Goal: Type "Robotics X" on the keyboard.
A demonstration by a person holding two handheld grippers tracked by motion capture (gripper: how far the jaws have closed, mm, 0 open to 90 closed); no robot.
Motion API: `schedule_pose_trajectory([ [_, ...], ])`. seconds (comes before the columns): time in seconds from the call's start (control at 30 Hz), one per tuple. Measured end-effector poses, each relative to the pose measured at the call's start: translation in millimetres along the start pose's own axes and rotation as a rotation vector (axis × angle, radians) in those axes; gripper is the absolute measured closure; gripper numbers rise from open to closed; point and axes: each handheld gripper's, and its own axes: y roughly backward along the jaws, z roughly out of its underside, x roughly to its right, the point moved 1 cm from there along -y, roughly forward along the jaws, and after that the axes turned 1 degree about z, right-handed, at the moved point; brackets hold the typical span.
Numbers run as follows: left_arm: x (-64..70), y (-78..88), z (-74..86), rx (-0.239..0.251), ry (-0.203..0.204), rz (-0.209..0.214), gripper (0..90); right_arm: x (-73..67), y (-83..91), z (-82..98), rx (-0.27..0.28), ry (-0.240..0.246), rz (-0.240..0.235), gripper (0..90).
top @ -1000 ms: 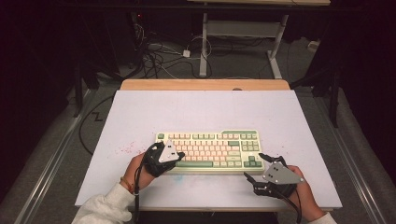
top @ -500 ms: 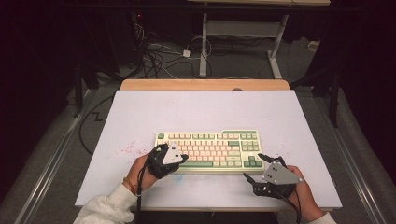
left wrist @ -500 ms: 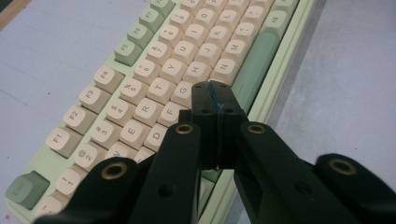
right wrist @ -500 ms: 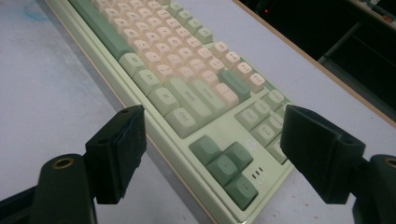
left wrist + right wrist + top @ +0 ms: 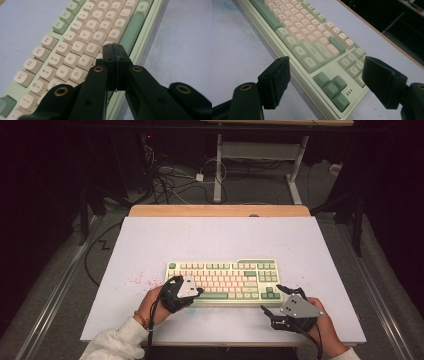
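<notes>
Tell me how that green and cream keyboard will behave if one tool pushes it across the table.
The keyboard looks like a rigid, low, flat slab, so it should slide rather than tip or bend. A push near one end, where the shut left tool sits, would probably swing it round. The keys stand raised and separate, so a push on them would likely press them down first.

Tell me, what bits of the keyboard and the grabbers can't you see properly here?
- Left gripper view: the shut left gripper covers the keys under its tip, so whether it presses one can't be told.
- High view: the keyboard letters are too small to read.
- Right gripper view: the far keys blur, and the keyboard's left end is cut off by the top edge.
- High view: the right gripper hides the table beneath it.
</notes>
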Motion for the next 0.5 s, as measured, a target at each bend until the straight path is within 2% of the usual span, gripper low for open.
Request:
schedule_pose_trajectory([
  [0.5,1.3,-2.3,-0.2,-0.008,-0.007,0.005,87.4,-0.2,-0.2,0.0,-0.003,0.004,0.001,23.7],
])
